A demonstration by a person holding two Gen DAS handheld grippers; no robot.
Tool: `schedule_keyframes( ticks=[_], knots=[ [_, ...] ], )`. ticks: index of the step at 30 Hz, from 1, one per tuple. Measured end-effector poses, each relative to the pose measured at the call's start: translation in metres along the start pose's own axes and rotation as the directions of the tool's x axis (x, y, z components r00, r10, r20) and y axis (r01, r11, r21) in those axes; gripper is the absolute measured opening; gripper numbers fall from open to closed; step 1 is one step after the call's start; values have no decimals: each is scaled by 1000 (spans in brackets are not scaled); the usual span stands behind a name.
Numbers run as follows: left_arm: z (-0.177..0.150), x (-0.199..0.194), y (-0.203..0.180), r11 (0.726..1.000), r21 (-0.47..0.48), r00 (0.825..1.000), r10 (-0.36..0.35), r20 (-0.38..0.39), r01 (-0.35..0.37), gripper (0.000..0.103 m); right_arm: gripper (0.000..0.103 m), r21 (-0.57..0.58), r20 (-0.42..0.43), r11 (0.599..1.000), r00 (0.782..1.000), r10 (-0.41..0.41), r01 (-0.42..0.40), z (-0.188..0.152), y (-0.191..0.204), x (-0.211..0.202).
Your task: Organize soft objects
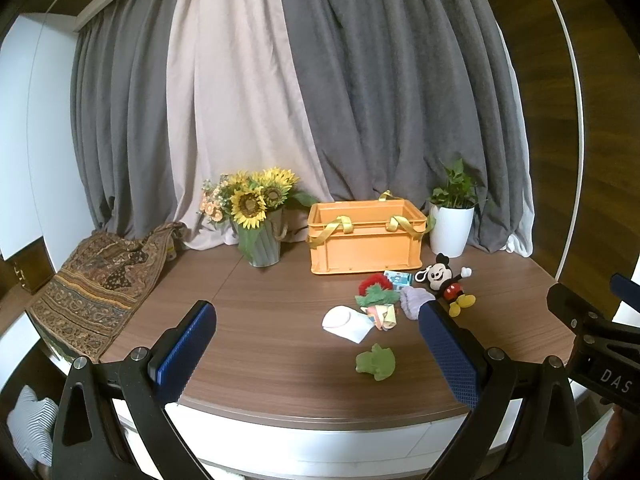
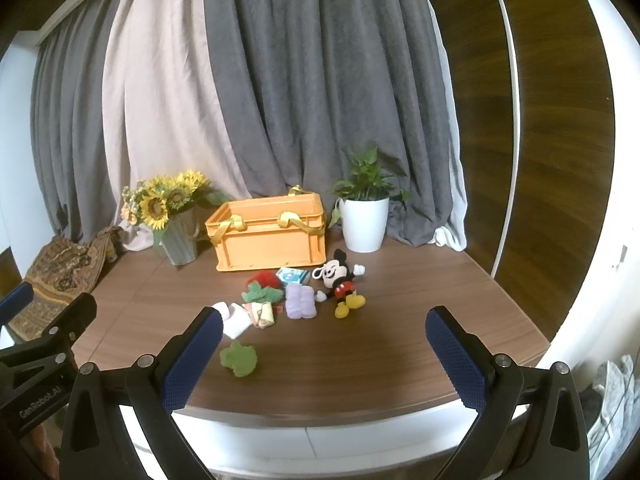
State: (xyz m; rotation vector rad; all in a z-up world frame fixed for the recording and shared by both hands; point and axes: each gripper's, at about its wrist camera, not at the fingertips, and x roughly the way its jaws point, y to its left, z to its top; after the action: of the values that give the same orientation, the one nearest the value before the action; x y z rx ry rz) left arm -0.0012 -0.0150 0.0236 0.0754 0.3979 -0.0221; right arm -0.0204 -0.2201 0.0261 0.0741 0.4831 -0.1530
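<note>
Matt wood-grain bench; smooth orange plastic crate; plush Mickey Mouse toy; fuzzy green cloth toy; glossy white plant pot; soft grey curtains.

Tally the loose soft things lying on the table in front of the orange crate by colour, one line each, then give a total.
Green: 2, the green plush and green leafy piece
Red: 1, red fuzzy piece
Lilac: 1, folded lilac cloth
White: 1, white cloth
Multicolour: 3, Mickey plush, striped cloth, blue printed pack
Total: 8
</note>
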Motion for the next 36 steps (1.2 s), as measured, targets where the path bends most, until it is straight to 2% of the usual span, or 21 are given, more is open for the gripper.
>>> schedule_keyframes(
  ticks=[36],
  knots=[
    [-3,4,-14,1000,-5,1000,-19,-6,19,103,103,1,3,1000,1000,-1,1,-1,-3,2]
  ],
)
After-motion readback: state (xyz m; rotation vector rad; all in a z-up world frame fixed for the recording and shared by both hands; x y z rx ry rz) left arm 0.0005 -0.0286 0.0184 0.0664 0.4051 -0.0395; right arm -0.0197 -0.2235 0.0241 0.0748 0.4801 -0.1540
